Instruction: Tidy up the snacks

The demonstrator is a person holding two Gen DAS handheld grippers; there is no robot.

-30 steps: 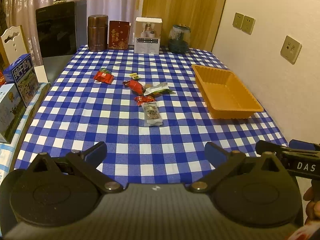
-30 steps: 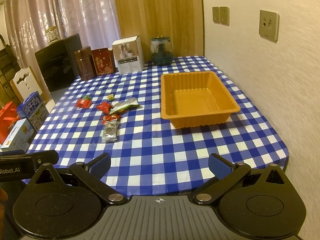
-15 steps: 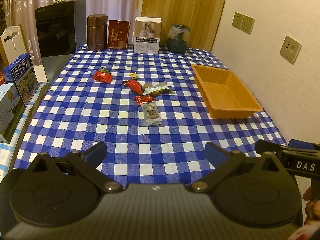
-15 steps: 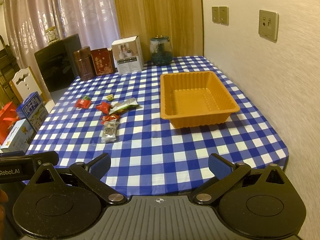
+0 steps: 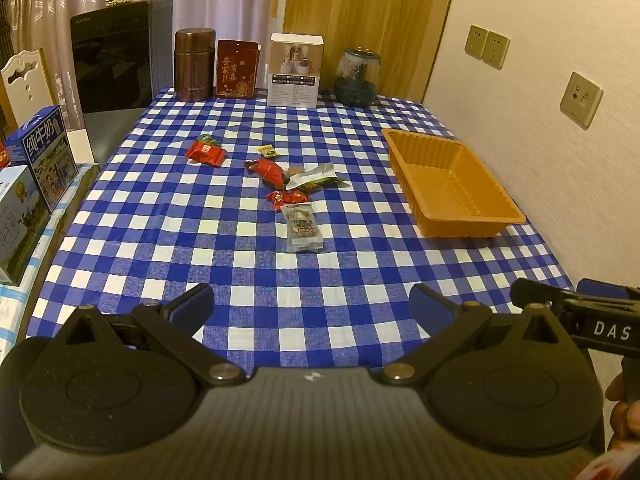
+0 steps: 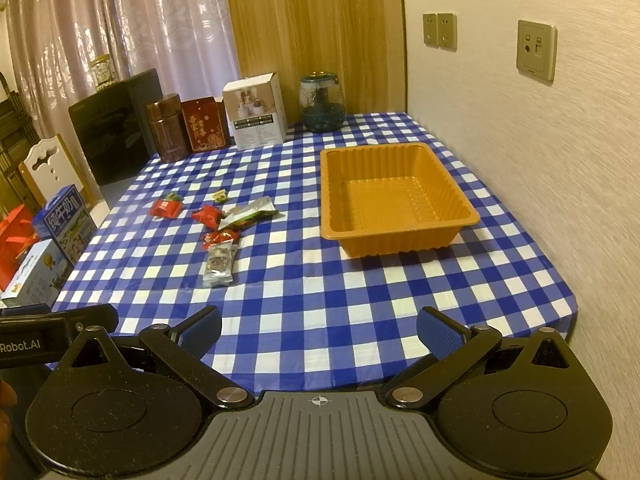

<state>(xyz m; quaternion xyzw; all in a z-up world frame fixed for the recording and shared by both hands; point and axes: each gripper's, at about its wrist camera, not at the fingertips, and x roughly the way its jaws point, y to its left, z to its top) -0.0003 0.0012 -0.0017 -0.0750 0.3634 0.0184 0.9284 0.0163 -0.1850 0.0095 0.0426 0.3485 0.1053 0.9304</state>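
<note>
Little has changed: both the left gripper [image 5: 311, 304] and right gripper [image 6: 319, 327] hover wide open, empty. Scattered foil-wrapped snacks [image 5: 280, 176] lie left of the empty orange ribbed plastic tray [image 6: 394, 196]; sorting hasn't begun.

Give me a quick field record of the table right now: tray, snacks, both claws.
tray: orange tray, empty, on the right side of the checkered tablecloth
snacks: six loose packets grouped left of the tray, none in it
nearest packet: clear snack packet, lying flat
farthest packet: red packet, apart from the rest
smallest: yellow candy
left claw: open, empty, above the near table edge
right claw: open, empty, above the near table edge
back row: brown canister, red box, white box, glass jar
</note>
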